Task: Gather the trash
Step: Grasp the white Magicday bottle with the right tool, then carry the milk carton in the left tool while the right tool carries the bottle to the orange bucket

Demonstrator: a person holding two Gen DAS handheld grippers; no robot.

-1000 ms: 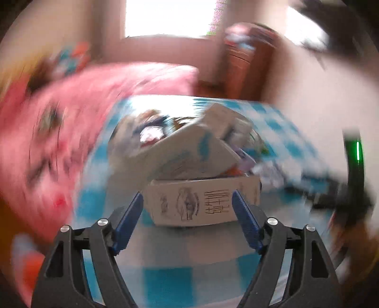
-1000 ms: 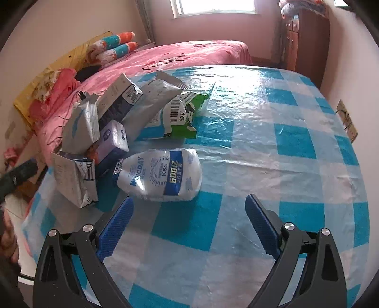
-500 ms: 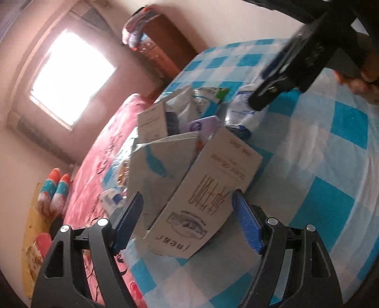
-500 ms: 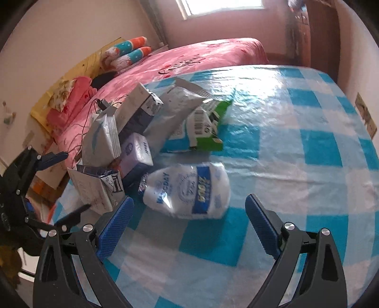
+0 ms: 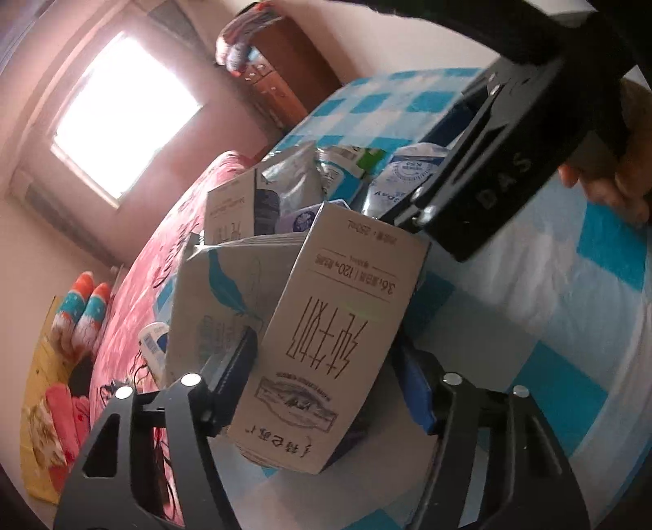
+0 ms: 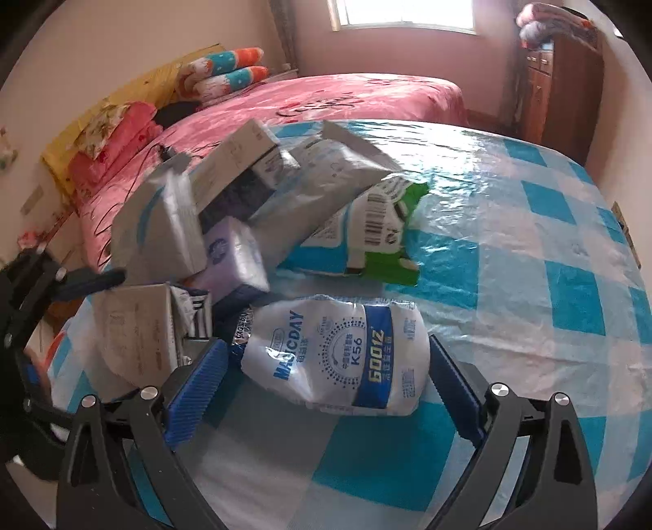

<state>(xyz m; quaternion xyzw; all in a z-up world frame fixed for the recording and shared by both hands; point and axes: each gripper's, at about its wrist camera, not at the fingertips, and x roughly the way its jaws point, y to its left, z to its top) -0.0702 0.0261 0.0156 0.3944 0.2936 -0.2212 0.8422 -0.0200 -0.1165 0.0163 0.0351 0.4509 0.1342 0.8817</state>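
- A heap of trash is seen on the counter (image 6: 529, 252), which is covered with a blue and white checked cloth.
- A white milk carton (image 5: 326, 346) with printed writing is found at the near edge of the heap, between the jaws of the left gripper (image 5: 326, 371).
- The left jaws have just been closing. The dark pad on one side is seen right against the carton, but the blue pad on the other side is partly hidden behind it, so a firm pinch cannot be told.
- A white and blue bag (image 6: 338, 358) is laid flat on the counter, just in front of the right gripper (image 6: 322, 379).
- The right jaws are spread wide, one pad on each side of the bag, and the bag is not squeezed.
- Behind the bag, a green and white packet (image 6: 366, 240), a purple box (image 6: 232, 257) and grey packets are piled together.
- A pink bed (image 6: 326, 102) is seen beyond the counter, with a window (image 6: 403, 14) above it.
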